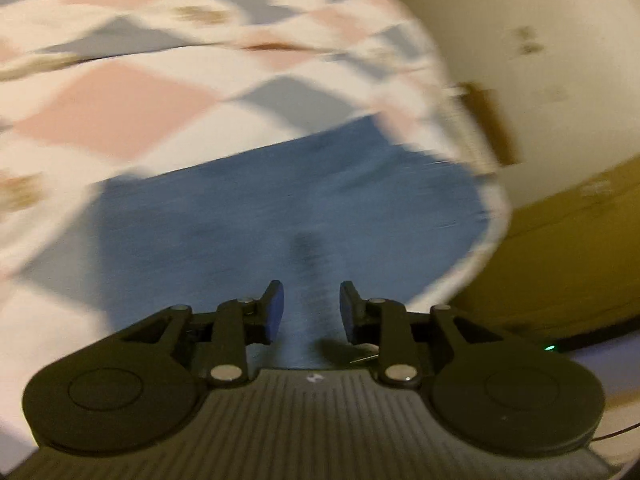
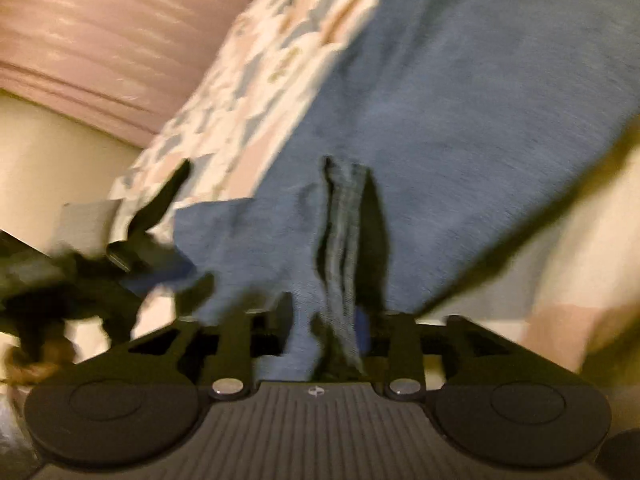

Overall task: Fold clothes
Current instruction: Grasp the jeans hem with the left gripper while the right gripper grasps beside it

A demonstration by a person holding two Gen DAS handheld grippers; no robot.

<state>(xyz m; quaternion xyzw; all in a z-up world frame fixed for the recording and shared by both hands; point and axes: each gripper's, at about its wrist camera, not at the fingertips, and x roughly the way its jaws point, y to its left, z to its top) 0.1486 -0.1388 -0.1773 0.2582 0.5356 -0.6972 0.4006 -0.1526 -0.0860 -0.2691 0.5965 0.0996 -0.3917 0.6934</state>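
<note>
On the bed (image 1: 120,120), near its right-hand edge in the left wrist view: blue garment (image 1: 280,208) spread flat over the patterned bedspread (image 1: 168,32) (pink, grey and white diamonds). Both views motion-blurred.

Left gripper (image 1: 311,312): above the near part of the blue cloth, jaws apart at a moderate gap, blue pads (image 1: 276,312) facing each other, nothing between them. Blue fabric visible through the gap, lying below. Cannot tell whether the fingertips touch the cloth.

Right gripper (image 2: 328,320): jaws closed in on a bunched fold of the blue garment (image 2: 460,100). Gathered cloth runs in vertical pleats up from between the fingers, then opens into the broad flat body across the bed. A corner flap of the same cloth hangs toward the left of that view.

Left gripper also appears at the left edge of the right wrist view, dark and blurred (image 2: 120,252), just beside the flap; contact unclear.

Beyond the bed's edge: cream wall (image 1: 540,20), brownish floor (image 1: 568,240). Pink headboard-like surface (image 2: 100,32) at the bed's far end.
</note>
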